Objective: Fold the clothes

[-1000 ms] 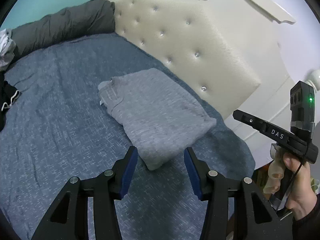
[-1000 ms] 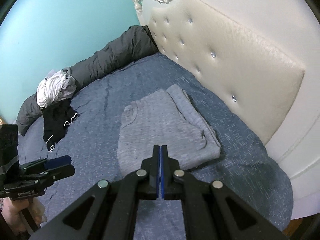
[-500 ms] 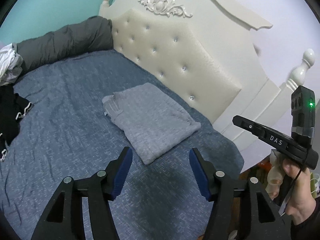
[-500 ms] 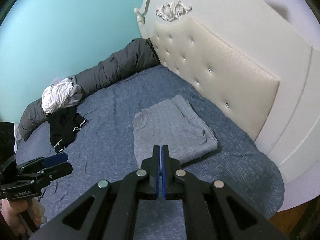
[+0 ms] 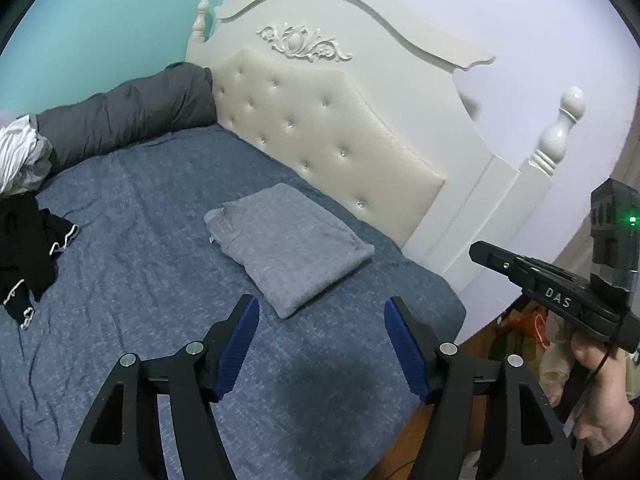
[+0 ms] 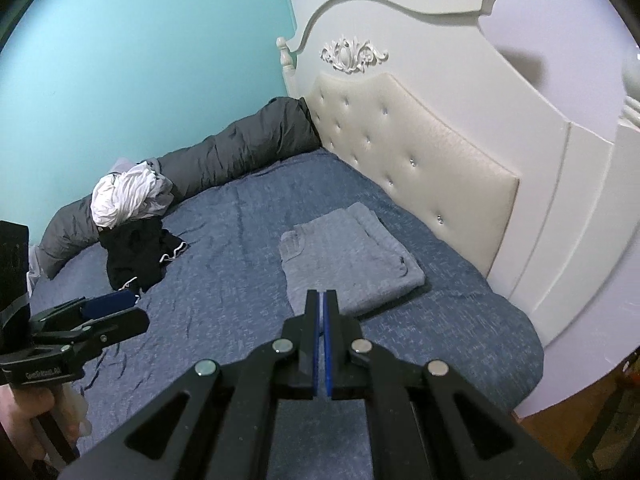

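A folded grey garment (image 5: 288, 244) lies flat on the blue bedspread (image 5: 132, 264) near the headboard; it also shows in the right wrist view (image 6: 348, 264). My left gripper (image 5: 322, 308) is open and empty, held above the bed short of the garment. My right gripper (image 6: 322, 300) is shut and empty, also held back above the bed. A crumpled black garment (image 6: 136, 256) and a bunched white one (image 6: 124, 196) lie at the far left of the bed.
A cream tufted headboard (image 5: 332, 136) stands right behind the folded garment. A dark grey rolled duvet (image 6: 224, 148) runs along the teal wall. The bed's edge and wooden floor (image 5: 432, 436) are at the lower right.
Both grippers have pulled back and up from the folded grey garment, which now looks smaller and farther. The left jaws have opened wider. The right stays shut.
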{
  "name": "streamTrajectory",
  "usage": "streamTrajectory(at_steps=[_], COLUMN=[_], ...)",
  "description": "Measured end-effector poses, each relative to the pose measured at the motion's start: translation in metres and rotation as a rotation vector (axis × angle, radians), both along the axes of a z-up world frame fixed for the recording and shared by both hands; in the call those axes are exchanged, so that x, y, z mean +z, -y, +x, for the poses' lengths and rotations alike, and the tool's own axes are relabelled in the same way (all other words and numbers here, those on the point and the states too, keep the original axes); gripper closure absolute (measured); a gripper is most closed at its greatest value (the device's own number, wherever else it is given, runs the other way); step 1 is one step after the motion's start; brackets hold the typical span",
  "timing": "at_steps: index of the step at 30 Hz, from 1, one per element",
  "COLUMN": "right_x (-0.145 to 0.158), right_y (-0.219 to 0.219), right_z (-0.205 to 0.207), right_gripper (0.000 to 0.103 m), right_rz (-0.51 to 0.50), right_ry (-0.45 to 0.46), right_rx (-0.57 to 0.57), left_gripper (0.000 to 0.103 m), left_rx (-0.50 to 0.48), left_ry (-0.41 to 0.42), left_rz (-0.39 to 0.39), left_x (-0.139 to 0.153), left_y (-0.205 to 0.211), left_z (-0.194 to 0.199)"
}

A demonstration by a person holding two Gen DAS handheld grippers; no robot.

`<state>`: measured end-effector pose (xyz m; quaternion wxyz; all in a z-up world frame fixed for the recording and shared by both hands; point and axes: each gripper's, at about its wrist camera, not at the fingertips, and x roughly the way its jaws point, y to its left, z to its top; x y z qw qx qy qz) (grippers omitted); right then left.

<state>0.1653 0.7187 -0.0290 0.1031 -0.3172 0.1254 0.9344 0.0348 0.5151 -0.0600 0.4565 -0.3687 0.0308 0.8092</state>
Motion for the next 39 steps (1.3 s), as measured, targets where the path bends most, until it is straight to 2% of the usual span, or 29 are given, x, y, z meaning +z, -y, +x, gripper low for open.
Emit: streamTrajectory(at_steps=[2, 11, 14, 19, 24, 26, 28, 33, 39], right_x=[0.002, 0.01, 0.012, 0.017, 0.02, 0.021, 0.021, 0.019, 0.018], right_y=[0.006, 0.035, 0.047, 0.063, 0.08, 0.086, 0.091, 0.099, 0.109], right_z=[0.011, 0.049, 0.062, 0.081, 0.094, 0.098, 0.103, 0.114, 0.128], right_gripper=[0.102, 0.1, 0.093, 0.069, 0.065, 0.06, 0.045, 0.042, 0.03], right_rz=[-0.013, -0.017, -0.006, -0.013, 0.004, 0.011, 0.008, 0.011, 0.034], right_ry=[-0.007, -0.037, -0.044, -0.071, -0.085, -0.091, -0.096, -0.095, -0.096], right_rx=[-0.006, -0.01, -0.008, -0.012, -0.012, -0.015, -0.02, -0.047, -0.079], left_gripper=[0.026, 0.016, 0.014, 0.013, 0.007, 0.005, 0.003, 0.0, 0.0], left_rx=[0.001, 0.027, 0.029, 0.039, 0.041, 0.042, 0.043, 0.043, 0.029], left_ry=[-0.006, -0.028, -0.03, -0.045, -0.066, -0.077, -0.087, -0.102, -0.106], left_rz=[-0.002, 0.002, 0.001, 0.007, 0.013, 0.007, 0.0, -0.001, 0.013], left_x=[0.003, 0.011, 0.012, 0.016, 0.021, 0.022, 0.023, 0.024, 0.025], left_y=[0.005, 0.038, 0.05, 0.07, 0.087, 0.091, 0.095, 0.106, 0.116], left_z=[0.006, 0.03, 0.035, 0.044, 0.055, 0.059, 0.064, 0.074, 0.083])
